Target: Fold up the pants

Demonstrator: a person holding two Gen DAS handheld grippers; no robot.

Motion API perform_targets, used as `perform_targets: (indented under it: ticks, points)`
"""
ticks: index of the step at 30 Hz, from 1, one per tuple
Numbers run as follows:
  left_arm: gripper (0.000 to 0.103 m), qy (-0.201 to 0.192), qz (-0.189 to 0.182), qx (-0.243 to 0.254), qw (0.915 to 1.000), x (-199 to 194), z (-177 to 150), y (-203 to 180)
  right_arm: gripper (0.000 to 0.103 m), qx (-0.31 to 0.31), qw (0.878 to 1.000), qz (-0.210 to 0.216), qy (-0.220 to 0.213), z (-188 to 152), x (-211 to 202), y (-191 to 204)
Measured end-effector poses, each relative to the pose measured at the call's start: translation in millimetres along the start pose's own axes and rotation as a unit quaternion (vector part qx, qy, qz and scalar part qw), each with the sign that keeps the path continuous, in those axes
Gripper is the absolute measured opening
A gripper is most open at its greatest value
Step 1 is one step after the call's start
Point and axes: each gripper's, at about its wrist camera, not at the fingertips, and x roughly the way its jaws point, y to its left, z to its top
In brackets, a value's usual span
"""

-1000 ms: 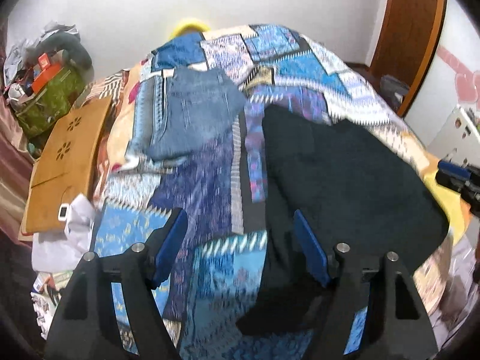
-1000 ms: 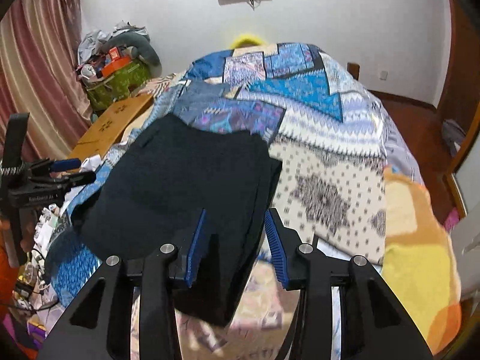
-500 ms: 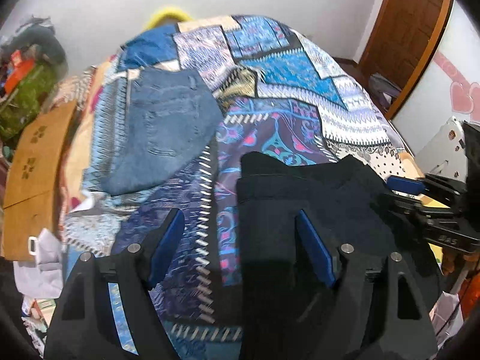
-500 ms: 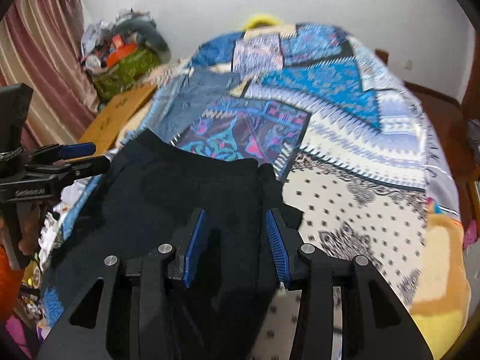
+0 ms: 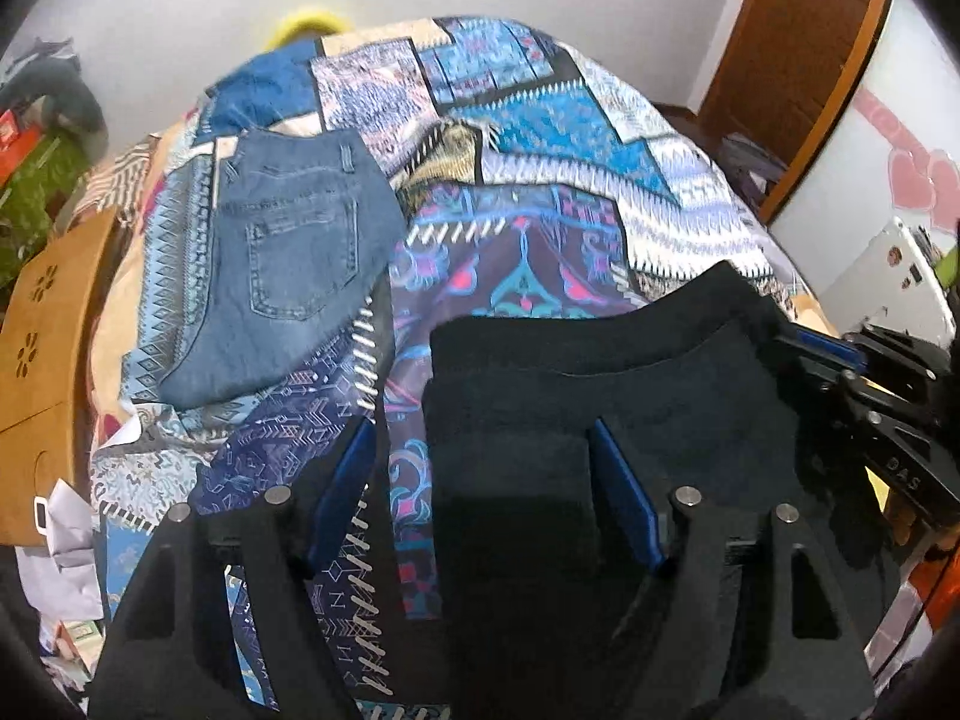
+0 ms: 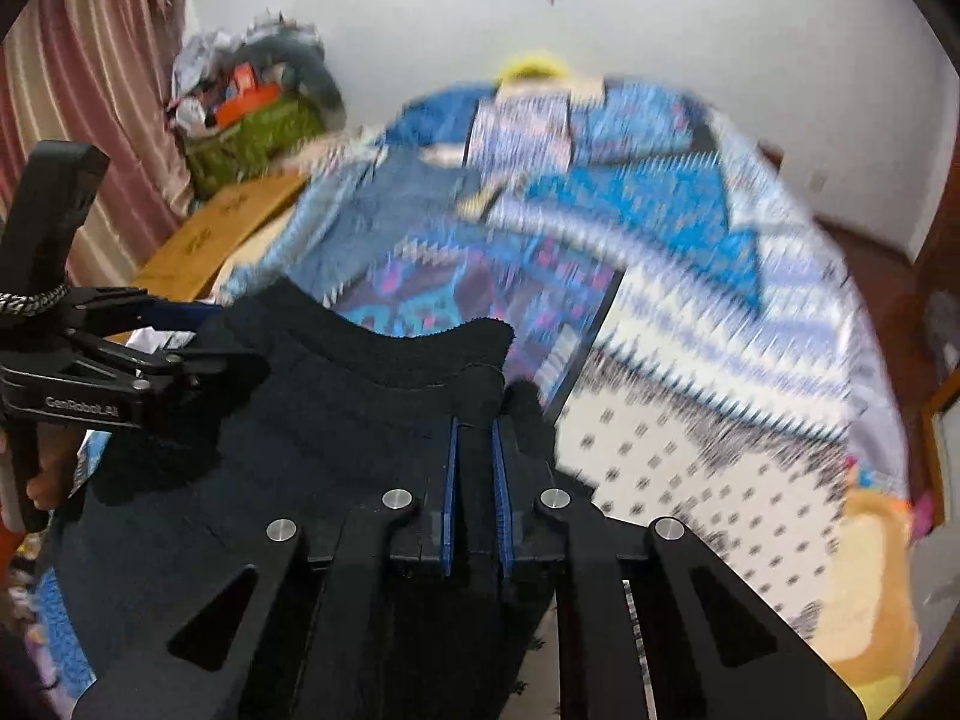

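Observation:
Black pants point(image 5: 600, 396) lie on the patterned bedspread point(image 5: 540, 138), waistband toward the far side. My left gripper point(image 5: 480, 486) is open, with the pants' left edge between its blue pads. In the right wrist view my right gripper point(image 6: 474, 450) is shut on the right corner of the black pants point(image 6: 360, 408). The left gripper point(image 6: 150, 354) shows there at the pants' left corner. The right gripper point(image 5: 840, 360) shows in the left wrist view at the pants' right edge.
Folded blue jeans point(image 5: 288, 252) lie on the bed to the far left. A wooden board point(image 5: 42, 360) leans beside the bed's left side. A cluttered green basket point(image 6: 252, 126) stands in the corner. A wooden door point(image 5: 792, 48) is at the right.
Both grippers moved forward over the pants toward the waistband. My right gripper closed on the pants' right corner. The left gripper stayed open.

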Motion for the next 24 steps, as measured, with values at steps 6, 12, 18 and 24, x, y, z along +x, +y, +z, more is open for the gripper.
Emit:
perform_targets:
  ticks: [6,12,18,24]
  points:
    - [0.075,0.022,0.006,-0.002,0.9997,25,-8,-2,0.009,0.007,0.998,-0.009,0.067,-9,34,-10]
    - [0.075,0.006,0.03,0.022,0.9993,19,-10,-11,0.01,-0.004,0.997,-0.02,0.078,-7,31,-7]
    - [0.074,-0.031,0.047,0.052,0.9971,-14,-12,-19,0.011,-0.009,0.998,-0.034,0.053,-5,0,-3]
    - [0.076,-0.056,0.052,0.054,0.9956,-51,-20,-20,0.021,0.002,0.999,-0.028,0.024,-7,-41,0]
